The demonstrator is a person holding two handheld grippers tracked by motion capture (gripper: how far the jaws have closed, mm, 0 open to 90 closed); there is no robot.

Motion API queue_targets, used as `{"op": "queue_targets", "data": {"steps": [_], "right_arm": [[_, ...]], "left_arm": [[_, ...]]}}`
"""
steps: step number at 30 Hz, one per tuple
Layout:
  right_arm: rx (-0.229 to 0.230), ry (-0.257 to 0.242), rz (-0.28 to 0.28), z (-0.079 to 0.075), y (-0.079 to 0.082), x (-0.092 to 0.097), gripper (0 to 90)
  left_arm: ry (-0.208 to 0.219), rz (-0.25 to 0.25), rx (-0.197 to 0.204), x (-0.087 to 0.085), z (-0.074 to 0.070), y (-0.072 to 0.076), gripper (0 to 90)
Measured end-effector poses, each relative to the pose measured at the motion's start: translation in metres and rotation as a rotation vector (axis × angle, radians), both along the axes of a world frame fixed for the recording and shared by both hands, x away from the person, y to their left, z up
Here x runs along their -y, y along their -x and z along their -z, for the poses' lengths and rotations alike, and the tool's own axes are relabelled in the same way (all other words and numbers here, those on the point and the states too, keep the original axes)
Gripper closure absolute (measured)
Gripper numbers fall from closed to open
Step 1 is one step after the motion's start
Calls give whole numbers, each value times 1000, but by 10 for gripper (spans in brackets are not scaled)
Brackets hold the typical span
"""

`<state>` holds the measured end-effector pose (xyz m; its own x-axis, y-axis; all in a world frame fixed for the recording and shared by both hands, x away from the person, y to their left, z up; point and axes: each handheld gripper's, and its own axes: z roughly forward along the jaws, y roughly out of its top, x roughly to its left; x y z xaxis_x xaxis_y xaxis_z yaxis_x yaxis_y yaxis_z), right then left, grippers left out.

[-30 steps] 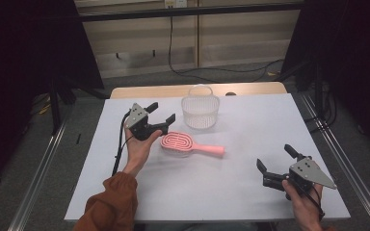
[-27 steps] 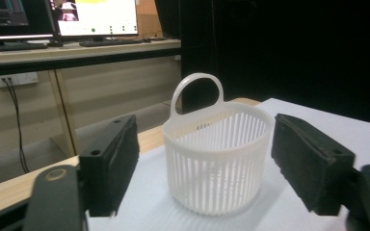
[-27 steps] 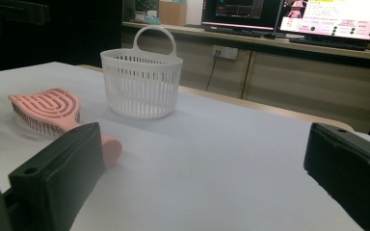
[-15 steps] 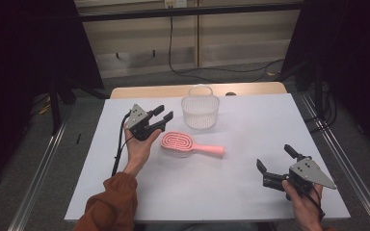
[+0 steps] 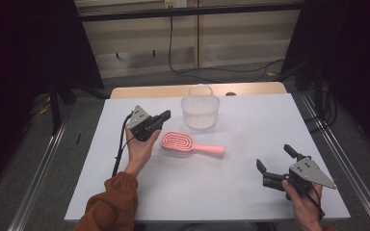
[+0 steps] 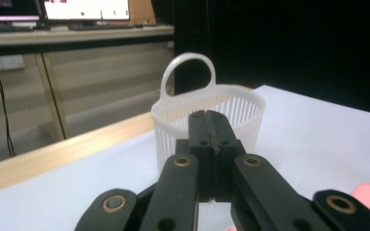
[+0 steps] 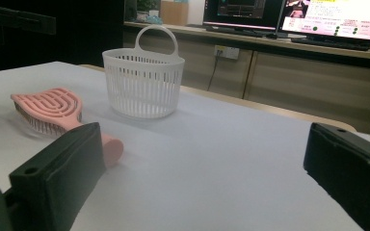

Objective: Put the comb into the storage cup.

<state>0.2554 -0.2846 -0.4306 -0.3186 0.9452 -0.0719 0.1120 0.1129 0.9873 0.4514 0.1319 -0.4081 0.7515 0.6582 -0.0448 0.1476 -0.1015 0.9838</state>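
- My left fingers (image 5: 165,115) have just been closing and now meet with nothing between them, above the desk (image 5: 250,192).
- My right fingers (image 5: 275,161) stand wide open and empty.
- The brush (image 5: 189,143) lies just beside my left hand, near the basket (image 5: 200,111).

No readable text; monitor (image 7: 336,19) screens beyond the table show lines too small to read.

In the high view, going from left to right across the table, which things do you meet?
Left gripper → pink brush → right gripper. The basket sits above the brush, so I leave it out.
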Motion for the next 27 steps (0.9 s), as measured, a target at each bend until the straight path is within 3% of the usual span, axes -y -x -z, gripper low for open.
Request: {"op": "queue_targets", "data": {"steps": [7, 17, 22, 27], "right_arm": [[-1, 2, -1, 0, 0, 0, 0], [-7, 6, -16, 0, -1, -2, 0], [-7, 5, -18, 0, -1, -2, 0], [-6, 6, -21, 0, -1, -2, 0]], "left_arm": [[-14, 24, -79, -4, -6, -3, 900], [-105, 19, -163, -7, 0, -16, 900], [-123, 14, -201, -4, -2, -19, 900], [-179, 74, -251, 4, -4, -21, 900]]}}
